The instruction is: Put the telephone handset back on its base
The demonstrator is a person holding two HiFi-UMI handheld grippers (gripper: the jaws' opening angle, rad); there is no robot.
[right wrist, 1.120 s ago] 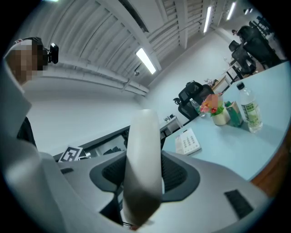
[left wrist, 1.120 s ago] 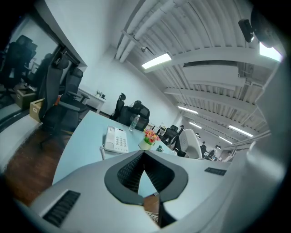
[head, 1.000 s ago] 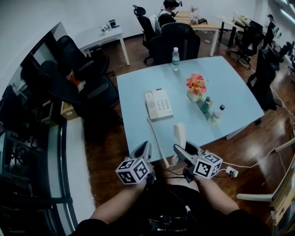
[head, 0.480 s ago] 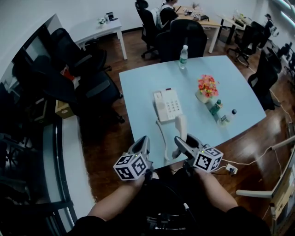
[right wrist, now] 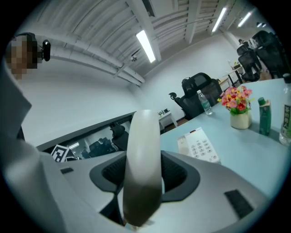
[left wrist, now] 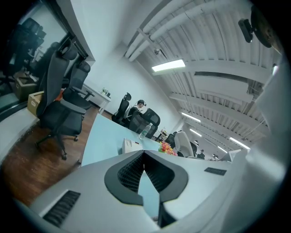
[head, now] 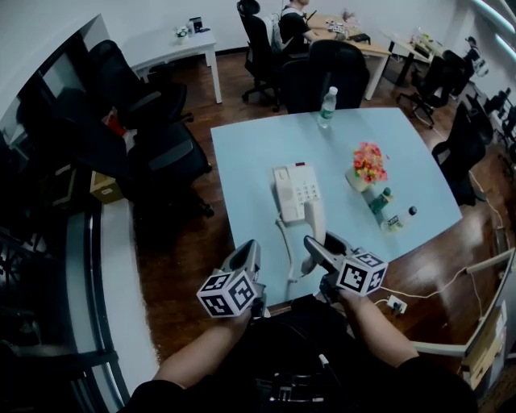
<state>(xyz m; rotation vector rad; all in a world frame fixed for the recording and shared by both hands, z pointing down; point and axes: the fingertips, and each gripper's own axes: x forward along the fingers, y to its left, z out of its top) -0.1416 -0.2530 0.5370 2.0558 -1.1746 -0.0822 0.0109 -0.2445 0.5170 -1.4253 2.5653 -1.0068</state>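
A white telephone base point(head: 297, 192) with a keypad lies on the pale blue table point(head: 258, 153); the right gripper view shows the base point(right wrist: 198, 144) ahead and to the right. The white handset point(head: 314, 228) stands upright just in front of the base, over the table's near edge. My right gripper point(head: 321, 247) is shut on the handset point(right wrist: 143, 159), whose body fills the gap between the jaws. A cord point(head: 284, 242) runs from the base towards me. My left gripper point(head: 248, 258) hangs left of the handset, off the table's near edge, jaws together and empty point(left wrist: 144, 154).
On the table's right side stand a flower pot point(head: 367, 165) and two small bottles point(head: 379, 200). A water bottle point(head: 326, 106) stands at the far edge. Black office chairs point(head: 161, 153) crowd the left, and a person point(head: 290, 20) sits at a far desk.
The telephone base now appears closer to the handset held in my right gripper. Both grippers keep the same pose and spacing in the view.
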